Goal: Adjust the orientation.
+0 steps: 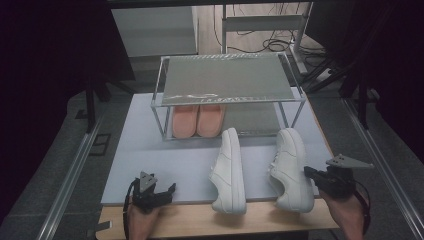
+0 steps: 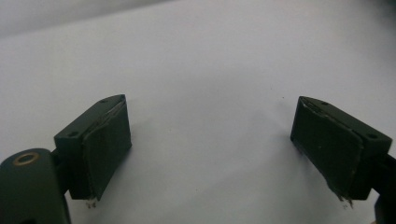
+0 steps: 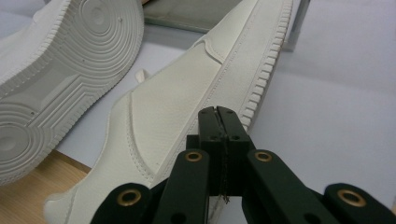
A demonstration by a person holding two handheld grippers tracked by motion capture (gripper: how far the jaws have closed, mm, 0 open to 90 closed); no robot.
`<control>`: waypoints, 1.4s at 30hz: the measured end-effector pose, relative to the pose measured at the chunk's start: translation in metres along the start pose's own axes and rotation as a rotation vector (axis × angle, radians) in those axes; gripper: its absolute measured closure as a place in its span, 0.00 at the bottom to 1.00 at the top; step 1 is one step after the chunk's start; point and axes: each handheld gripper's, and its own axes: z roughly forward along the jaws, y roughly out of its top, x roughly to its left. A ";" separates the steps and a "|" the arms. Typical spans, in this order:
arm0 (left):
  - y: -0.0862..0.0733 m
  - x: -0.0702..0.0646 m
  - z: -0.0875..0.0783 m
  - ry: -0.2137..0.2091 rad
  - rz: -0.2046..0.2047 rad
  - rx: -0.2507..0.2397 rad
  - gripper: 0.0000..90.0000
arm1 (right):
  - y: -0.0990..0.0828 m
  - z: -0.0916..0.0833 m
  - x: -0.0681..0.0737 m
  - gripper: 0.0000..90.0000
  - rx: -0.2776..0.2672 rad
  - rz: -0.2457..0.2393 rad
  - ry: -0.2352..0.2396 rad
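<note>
Two white sneakers lie on a pale mat (image 1: 150,150). The left sneaker (image 1: 229,172) rests on its side, its ribbed sole (image 3: 60,70) turned toward the right one. The right sneaker (image 1: 291,167) stands beside it with its heel over the mat's front edge. At that shoe's outer side my right gripper (image 1: 307,171) is shut, its pads pressed together with nothing between them (image 3: 218,112); I cannot tell whether it touches the shoe's side (image 3: 177,107). My left gripper (image 1: 166,194) is at the mat's front left, open over bare mat (image 2: 210,105).
A metal-framed shoe rack (image 1: 230,101) stands at the back of the mat, with a pair of pink slippers (image 1: 197,120) on its lower level. A strip of wooden table (image 1: 200,220) shows in front of the mat. Cables lie on the floor behind.
</note>
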 end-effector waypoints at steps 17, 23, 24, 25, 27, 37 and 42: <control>0.000 0.000 0.000 0.000 -0.001 -0.002 0.14 | -0.012 -0.011 -0.020 1.00 -0.014 0.062 -0.080; 0.000 0.000 0.000 0.001 -0.001 -0.002 0.14 | -0.021 -0.012 -0.034 1.00 0.005 0.110 -0.146; 0.000 0.000 0.000 0.001 -0.001 -0.003 0.14 | -0.023 -0.012 -0.036 1.00 0.009 0.119 -0.148; 0.000 0.000 0.000 0.001 -0.001 -0.003 0.14 | -0.025 -0.012 -0.039 1.00 0.011 0.123 -0.152; 0.000 0.000 0.000 0.001 -0.001 -0.003 0.14 | -0.028 -0.011 -0.043 1.00 0.023 0.133 -0.172; -0.001 -0.001 -0.001 0.002 -0.002 -0.005 0.15 | -0.050 -0.006 -0.066 0.99 0.014 0.229 -0.170; -0.001 -0.001 -0.001 0.002 -0.001 -0.005 0.15 | -0.051 -0.005 -0.063 0.99 0.026 0.200 -0.200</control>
